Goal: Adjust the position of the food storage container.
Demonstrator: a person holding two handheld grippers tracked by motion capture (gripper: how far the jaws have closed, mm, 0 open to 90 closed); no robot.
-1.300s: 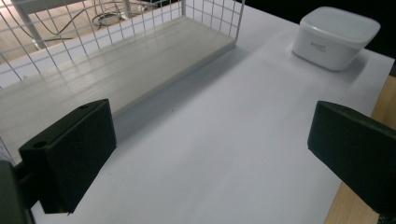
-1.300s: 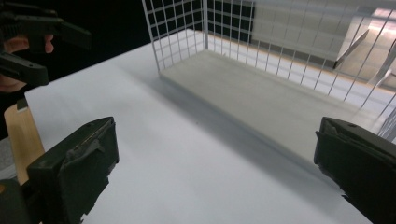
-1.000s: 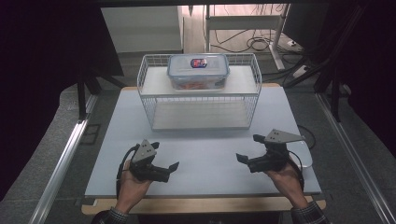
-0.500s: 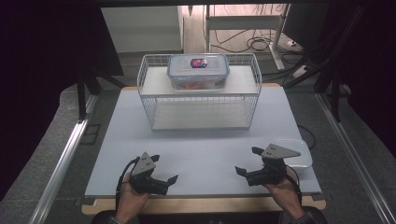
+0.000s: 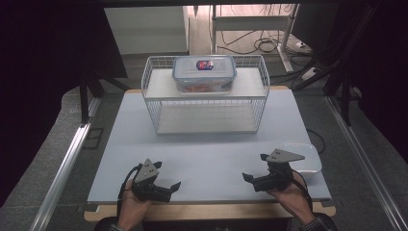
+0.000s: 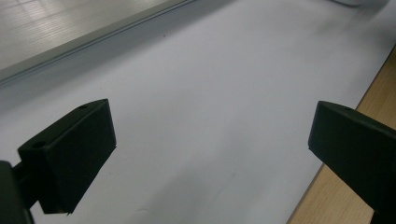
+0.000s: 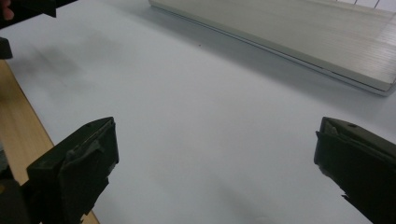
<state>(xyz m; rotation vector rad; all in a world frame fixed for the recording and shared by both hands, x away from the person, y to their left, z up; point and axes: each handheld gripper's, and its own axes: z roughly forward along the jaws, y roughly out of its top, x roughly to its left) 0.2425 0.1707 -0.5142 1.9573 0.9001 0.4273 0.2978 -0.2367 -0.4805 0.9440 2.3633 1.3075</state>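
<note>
Lid (image 5: 302,157) lies flat on table (image 5: 216,154) at its right edge, touching nothing, just behind and beside right gripper (image 5: 255,178), outside its jaws. Right gripper's jaws spread wide, nothing between them but bare tabletop. Left gripper (image 5: 168,185) near the front edge, well apart from lid, jaws also spread and holding nothing. Box (image 5: 204,73) sits on top of wire rack (image 5: 207,98), far side.

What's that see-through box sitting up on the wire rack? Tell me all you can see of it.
The clear plastic food box is rectangular with rounded corners, shut under a blue-edged clip lid bearing a red and blue label. Something orange shows through its wall. It rests flat on the top shelf of the white wire rack, near the middle, at the table's far side. Neither gripper touches it.
</note>
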